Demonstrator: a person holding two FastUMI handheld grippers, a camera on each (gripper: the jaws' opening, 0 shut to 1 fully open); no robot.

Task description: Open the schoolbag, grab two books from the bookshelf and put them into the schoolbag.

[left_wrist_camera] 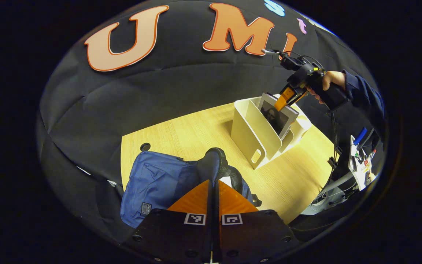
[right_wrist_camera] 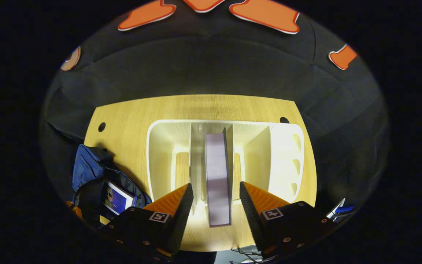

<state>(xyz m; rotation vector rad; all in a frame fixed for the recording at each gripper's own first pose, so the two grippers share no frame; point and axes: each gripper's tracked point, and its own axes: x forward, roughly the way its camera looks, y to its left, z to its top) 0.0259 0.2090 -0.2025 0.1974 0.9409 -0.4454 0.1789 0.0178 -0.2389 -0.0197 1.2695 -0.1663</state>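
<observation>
**pagewatcher:** Looking at the book (right_wrist_camera: 217,179) first: it stands on edge in the middle slot of the shelf (right_wrist_camera: 159,161), spine-edge up, long axis running straight away from the right gripper (right_wrist_camera: 216,200). Jaws are wide apart with one finger on each side of the book, neither touching it as far as I can tell. So the book sits dead between the fingers; squeeze and lift should do it.

**binfan:** Yeah, and the left gripper view agrees: the right gripper (left_wrist_camera: 283,99) comes down on the book (left_wrist_camera: 277,116) from above, a hand (left_wrist_camera: 329,82) behind it. Which one's nearer?

**pagewatcher:** Right, easily. The left gripper (left_wrist_camera: 214,183) is over at the bag (left_wrist_camera: 159,183), well apart from the shelf. Its fingers are pressed together, and I can't tell whether any of the bag's fabric is caught between them.

**binfan:** Contents?

**pagewatcher:** I only make out that one book in the shelf; the slots either side look bare. The bag (right_wrist_camera: 93,172) lies on the table (right_wrist_camera: 130,121) left of the shelf, mouth open, with what looks like another book (right_wrist_camera: 117,198) already in it.

**binfan:** So my guess is this is number two.
</observation>
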